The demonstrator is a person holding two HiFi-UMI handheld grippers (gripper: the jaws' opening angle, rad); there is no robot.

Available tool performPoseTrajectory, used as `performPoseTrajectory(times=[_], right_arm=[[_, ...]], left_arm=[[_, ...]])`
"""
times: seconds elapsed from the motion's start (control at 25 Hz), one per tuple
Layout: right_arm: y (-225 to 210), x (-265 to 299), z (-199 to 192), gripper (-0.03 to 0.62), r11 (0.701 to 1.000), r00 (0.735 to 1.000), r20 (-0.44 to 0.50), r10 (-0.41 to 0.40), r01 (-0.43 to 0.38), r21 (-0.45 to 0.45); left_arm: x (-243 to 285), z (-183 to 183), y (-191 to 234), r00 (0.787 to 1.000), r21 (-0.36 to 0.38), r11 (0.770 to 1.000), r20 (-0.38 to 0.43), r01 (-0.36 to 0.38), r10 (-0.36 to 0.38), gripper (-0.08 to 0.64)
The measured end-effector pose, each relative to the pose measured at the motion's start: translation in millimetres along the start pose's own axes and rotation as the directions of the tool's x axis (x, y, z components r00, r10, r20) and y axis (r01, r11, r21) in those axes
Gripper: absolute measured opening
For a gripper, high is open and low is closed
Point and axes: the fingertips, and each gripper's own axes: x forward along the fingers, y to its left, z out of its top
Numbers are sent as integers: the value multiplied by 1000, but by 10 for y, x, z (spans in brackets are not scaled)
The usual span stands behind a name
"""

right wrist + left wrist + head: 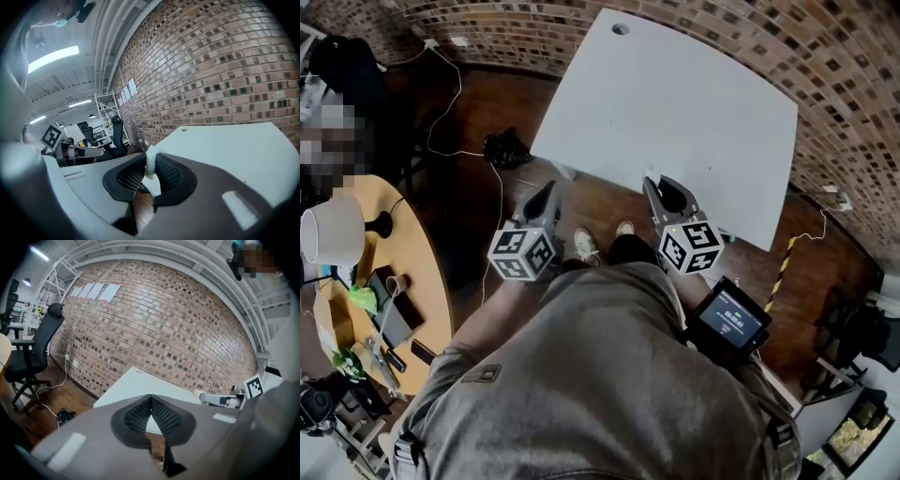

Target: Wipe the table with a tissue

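The white table (675,112) stands before a brick wall, its near edge just ahead of both grippers. My right gripper (654,180) is at that near edge, shut on a small white tissue (150,165) that sticks up between its pads. The table top (225,145) stretches away beyond that gripper. My left gripper (547,190) hangs over the wooden floor, left of the table's near corner. Its tips (151,399) meet with nothing between them. In the left gripper view the table (136,385) lies ahead and the right gripper (220,400) shows at the right.
A round wooden table (431,272) at the left carries a white lamp (333,230), phones and small items. A black cable bundle (506,150) lies on the floor. A black office chair (33,352) stands left. A small screen (728,319) hangs at the person's right side.
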Motion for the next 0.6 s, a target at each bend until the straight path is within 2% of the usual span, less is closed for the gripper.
performPoseTrajectory(times=[0.28,0.6], right_arm=[[-262,410,56,72,999,999,-36,32,-32,4],[-626,912,71,72,995,989,-111,97,-96,15]], left_arm=[[302,61,107,999,-11,999,-20,-44,44,2],[704,144,203,990,-16,991,-53,-131,130,2]])
